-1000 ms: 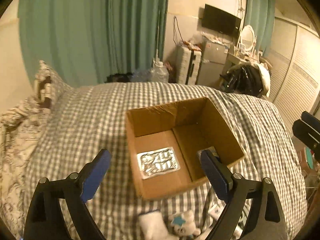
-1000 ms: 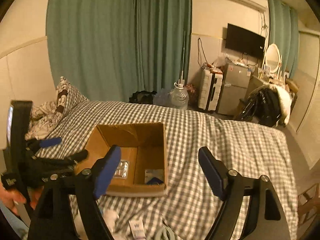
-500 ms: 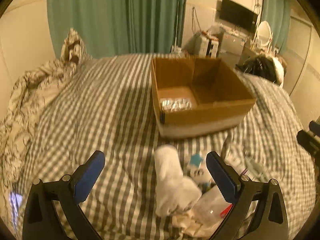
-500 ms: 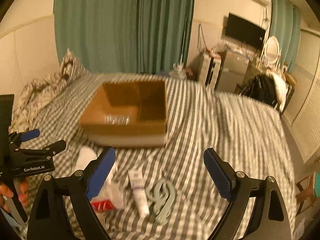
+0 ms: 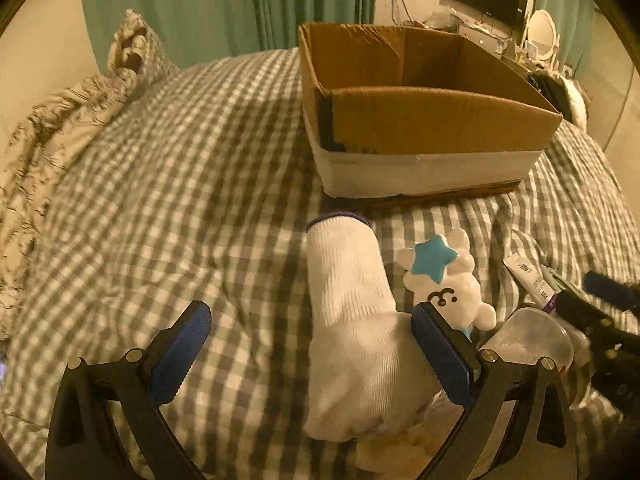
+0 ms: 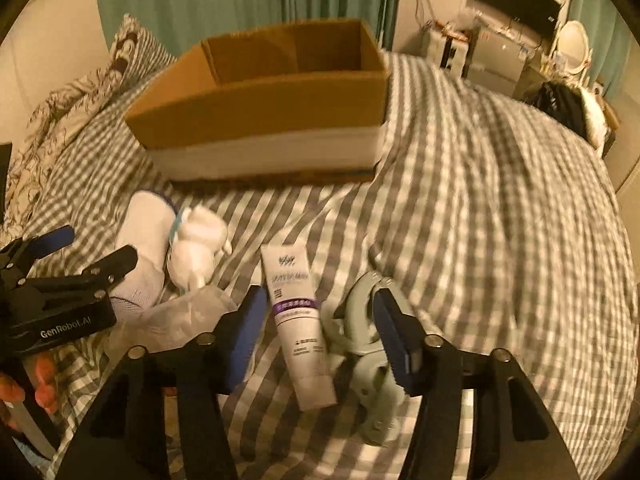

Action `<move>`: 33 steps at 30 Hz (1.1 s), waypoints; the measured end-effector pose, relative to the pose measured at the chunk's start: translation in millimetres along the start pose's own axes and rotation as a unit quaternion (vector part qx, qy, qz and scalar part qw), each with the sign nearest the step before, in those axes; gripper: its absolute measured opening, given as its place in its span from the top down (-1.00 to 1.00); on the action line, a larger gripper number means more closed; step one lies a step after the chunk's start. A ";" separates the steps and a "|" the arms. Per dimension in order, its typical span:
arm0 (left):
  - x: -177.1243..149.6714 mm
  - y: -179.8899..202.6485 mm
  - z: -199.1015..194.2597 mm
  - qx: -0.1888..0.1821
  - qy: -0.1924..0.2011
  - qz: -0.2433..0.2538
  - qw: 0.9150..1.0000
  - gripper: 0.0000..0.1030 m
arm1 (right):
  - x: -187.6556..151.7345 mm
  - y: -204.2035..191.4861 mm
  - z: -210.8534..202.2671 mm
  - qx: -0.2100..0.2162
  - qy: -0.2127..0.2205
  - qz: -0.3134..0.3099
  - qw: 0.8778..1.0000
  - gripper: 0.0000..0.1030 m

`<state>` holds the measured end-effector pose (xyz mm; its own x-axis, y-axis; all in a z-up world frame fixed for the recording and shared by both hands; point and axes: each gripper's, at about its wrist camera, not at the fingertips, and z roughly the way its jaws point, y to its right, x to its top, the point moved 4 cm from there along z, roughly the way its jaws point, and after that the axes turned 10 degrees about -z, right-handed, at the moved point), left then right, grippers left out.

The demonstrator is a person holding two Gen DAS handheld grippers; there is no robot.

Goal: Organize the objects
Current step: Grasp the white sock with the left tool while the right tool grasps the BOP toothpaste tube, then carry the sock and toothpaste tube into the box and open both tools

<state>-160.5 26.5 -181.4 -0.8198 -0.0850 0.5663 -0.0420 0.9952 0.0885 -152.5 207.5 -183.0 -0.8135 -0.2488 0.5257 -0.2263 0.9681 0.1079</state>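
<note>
White knit sock [image 5: 352, 320]: soft, light, squishy; pinch mid-body. Left gripper [image 5: 316, 354] wide around it; right gripper [image 6: 320, 330] wide over white-purple plastic tube [image 6: 298, 312].

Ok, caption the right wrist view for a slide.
Open right hand-held gripper straddles a tube on the bed before the box.

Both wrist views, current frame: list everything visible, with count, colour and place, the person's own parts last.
cardboard box: one, brown with a white lower band, open, far side of the bed
sock: one, white, between the left gripper's fingers
plush toy: one, white with a blue star, right of the sock
tube: one, white with a purple band, between the right gripper's fingers
clip: one, grey-green, right of the tube
clear plastic item: one, beside the toy
bedspread: grey-white check
left gripper: black, blue pads, open
right gripper: same, open
</note>
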 end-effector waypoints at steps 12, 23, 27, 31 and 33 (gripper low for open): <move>-16.6 18.3 16.1 -0.100 -0.070 0.011 0.992 -0.14 | -9.7 2.2 33.6 0.050 -0.054 0.021 0.997 0.49; -21.7 8.6 -17.2 -0.070 -0.050 0.033 0.996 0.32 | -5.0 -0.5 -17.8 0.006 0.019 0.015 1.000 0.51; -19.4 0.9 -30.0 -0.066 -0.043 0.022 0.997 0.34 | 1.4 -1.2 -40.7 -0.004 0.043 0.016 0.999 0.51; -9.0 -3.8 -51.9 -0.072 -0.023 0.016 0.997 0.35 | 10.0 -6.1 -64.4 -0.009 0.065 0.007 0.998 0.51; -1.6 -4.2 -61.0 -0.076 -0.015 0.014 0.997 0.35 | 16.7 -7.6 -77.5 -0.011 0.080 0.003 0.997 0.51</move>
<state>-124.2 19.4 -132.7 -0.8357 -0.0529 0.5466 0.0668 0.9781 0.1969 -122.9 198.4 -109.6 -0.7188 -0.2361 0.6539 -0.2080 0.9705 0.1217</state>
